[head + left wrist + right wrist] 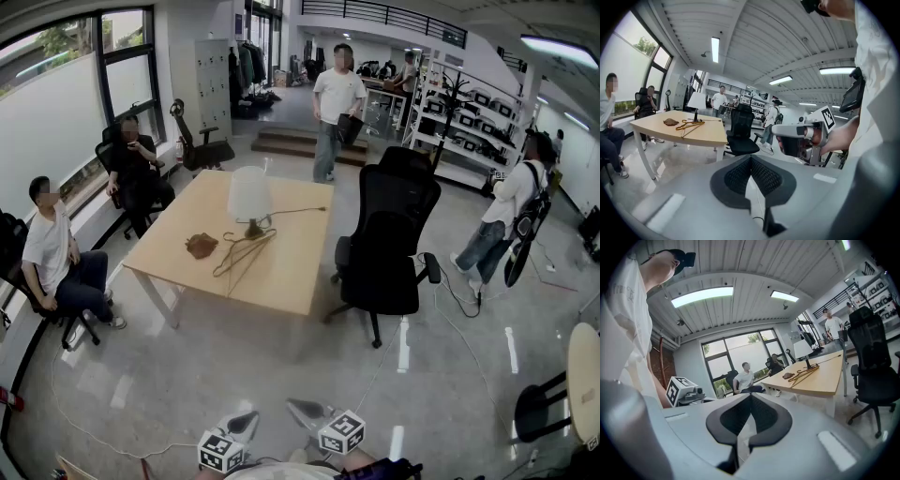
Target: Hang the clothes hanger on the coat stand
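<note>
Right, both grippers are low at your body, well apart from the hanger. Left gripper point(751, 159) has its jaws closed tip to tip with nothing between them. Right gripper point(751, 397) is the same, closed and empty. Hanger point(242, 251) lies flat on the wooden table point(281, 281), just in front of the lamp point(249, 197) base. A brown lump point(201, 246) sits just beside it on the left (can't tell what it is).

Open floor point(281, 366) runs between you and the table's near edge. Black office chair point(389, 244) stands at the table's right side, with a white cable point(450, 323) on the floor near it. Coat stand point(455, 94) is far back right, past the chair, beside the shelves point(473, 117). The shelves hold dark items, too small to identify.

Seated person point(56, 253) is left of the table, second seated person point(136, 169) at its far-left corner. Standing person point(336, 103) is behind it, and a person with a backpack point(506, 202) is right of the chair.
</note>
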Action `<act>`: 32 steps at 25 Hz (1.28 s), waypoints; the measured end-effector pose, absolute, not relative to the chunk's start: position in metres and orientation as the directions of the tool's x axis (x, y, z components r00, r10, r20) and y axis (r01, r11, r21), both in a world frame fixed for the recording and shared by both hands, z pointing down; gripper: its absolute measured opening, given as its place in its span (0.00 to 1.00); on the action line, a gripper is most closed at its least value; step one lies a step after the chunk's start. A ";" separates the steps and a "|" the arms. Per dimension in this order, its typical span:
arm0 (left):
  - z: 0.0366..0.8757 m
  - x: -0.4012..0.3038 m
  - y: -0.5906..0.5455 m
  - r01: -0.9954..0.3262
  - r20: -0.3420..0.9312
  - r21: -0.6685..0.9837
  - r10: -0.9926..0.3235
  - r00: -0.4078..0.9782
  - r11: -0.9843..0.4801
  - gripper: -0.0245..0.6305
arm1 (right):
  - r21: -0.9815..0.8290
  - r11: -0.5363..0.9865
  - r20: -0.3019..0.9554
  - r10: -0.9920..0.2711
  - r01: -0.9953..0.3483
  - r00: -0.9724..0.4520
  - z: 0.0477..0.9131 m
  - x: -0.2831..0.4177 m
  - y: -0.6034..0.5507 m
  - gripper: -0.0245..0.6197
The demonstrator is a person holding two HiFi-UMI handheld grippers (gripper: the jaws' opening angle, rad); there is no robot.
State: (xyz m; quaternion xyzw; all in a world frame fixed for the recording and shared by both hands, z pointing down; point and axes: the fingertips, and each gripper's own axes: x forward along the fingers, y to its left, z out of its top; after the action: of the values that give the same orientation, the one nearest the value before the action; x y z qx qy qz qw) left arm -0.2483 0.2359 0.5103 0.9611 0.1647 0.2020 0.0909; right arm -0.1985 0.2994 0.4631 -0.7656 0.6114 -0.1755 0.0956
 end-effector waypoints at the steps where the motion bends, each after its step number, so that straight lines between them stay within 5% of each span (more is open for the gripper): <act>1: 0.511 -0.246 0.240 0.284 0.361 0.240 0.357 0.862 -0.928 0.04 | -0.359 -0.239 0.147 -0.969 -0.902 0.199 0.463 -0.196 0.304 0.06; 11: 0.514 -0.212 0.286 0.348 0.349 0.207 0.402 0.847 -0.914 0.04 | -0.357 -0.322 0.065 -0.945 -0.877 0.320 0.454 -0.165 0.360 0.06; 32: 0.512 -0.156 0.297 0.337 0.367 0.173 0.379 0.850 -0.925 0.04 | -0.398 -0.371 0.110 -0.927 -0.839 0.358 0.476 -0.116 0.389 0.06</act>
State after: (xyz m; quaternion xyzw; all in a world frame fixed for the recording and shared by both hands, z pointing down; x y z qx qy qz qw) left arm -0.1563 0.2974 0.5119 0.9603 0.1864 0.2011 0.0511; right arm -0.1159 0.3885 0.4762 -0.8125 0.5434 -0.1599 0.1379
